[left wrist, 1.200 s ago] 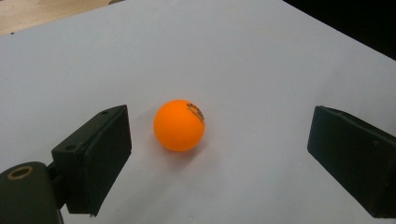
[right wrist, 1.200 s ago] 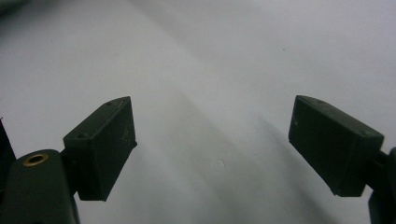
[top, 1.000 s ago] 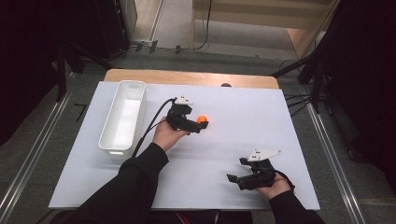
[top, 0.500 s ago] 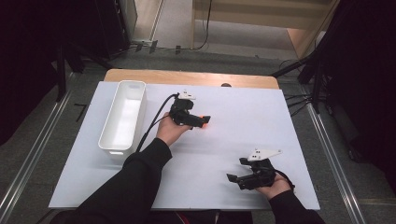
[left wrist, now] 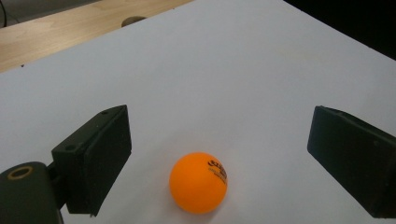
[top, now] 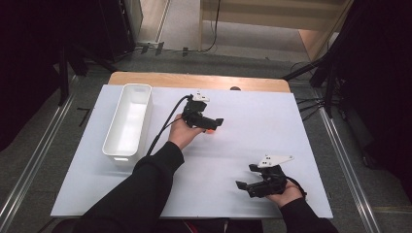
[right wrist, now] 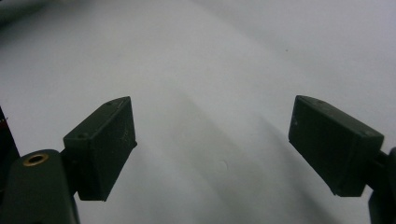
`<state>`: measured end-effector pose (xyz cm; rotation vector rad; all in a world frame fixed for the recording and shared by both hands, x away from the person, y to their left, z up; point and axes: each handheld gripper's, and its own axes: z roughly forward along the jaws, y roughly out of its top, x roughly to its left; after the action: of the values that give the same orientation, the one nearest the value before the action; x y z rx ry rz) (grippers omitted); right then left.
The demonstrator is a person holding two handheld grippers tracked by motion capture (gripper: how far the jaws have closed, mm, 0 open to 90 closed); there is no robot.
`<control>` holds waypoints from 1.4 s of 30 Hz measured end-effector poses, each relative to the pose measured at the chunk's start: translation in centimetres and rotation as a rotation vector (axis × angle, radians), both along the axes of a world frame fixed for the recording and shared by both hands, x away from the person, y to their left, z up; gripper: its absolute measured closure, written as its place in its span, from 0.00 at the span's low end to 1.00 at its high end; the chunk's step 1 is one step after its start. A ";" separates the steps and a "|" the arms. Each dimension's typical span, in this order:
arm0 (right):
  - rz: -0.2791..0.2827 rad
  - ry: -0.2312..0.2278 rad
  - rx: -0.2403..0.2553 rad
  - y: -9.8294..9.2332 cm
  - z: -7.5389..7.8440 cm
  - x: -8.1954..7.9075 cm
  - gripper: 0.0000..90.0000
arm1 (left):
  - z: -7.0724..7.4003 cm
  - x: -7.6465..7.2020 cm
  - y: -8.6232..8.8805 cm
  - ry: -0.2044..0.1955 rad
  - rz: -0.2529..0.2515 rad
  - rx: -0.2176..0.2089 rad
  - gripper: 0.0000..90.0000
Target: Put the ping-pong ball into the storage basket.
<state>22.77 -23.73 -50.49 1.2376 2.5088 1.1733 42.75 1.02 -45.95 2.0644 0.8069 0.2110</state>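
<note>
Now: left tongs [left wrist: 219, 144] spread wide approx. mid-table, either side of orange ping-pong ball [left wrist: 198, 182], no contact w/ ball. Ball resting on white table [top: 272, 126], closer to left jaw; small black print on upper right of ball, too blurred to read. Right tongs [right wrist: 212, 144] also spread wide, nothing between, near front right of table. White bin [top: 127, 121] at table's left.

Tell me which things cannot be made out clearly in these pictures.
- Ball: in the high view, mostly hidden under the left hand-held gripper.
- Ball's print: in the left gripper view, too small to read.
- Bin floor: in the high view, partly hidden by its near wall.
- Right hand-held gripper: in the high view, too small to judge its opening.
</note>
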 end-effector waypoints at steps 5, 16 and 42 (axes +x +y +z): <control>0.002 0.001 0.001 0.1 0.0 0.0 0.15 | 0.1 0.4 -0.4 0.002 0.002 0.019 0.08; 0.005 -0.001 0.003 0.0 0.0 0.0 0.15 | -0.4 0.9 -1.0 0.002 0.001 0.014 0.08; 0.006 -0.003 -0.004 0.0 0.0 0.0 0.15 | -2.0 1.3 0.0 0.006 0.011 0.003 0.08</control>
<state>22.75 -23.72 -50.49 1.2277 2.5134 1.1700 44.01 1.05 -47.96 2.0645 0.8218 0.2119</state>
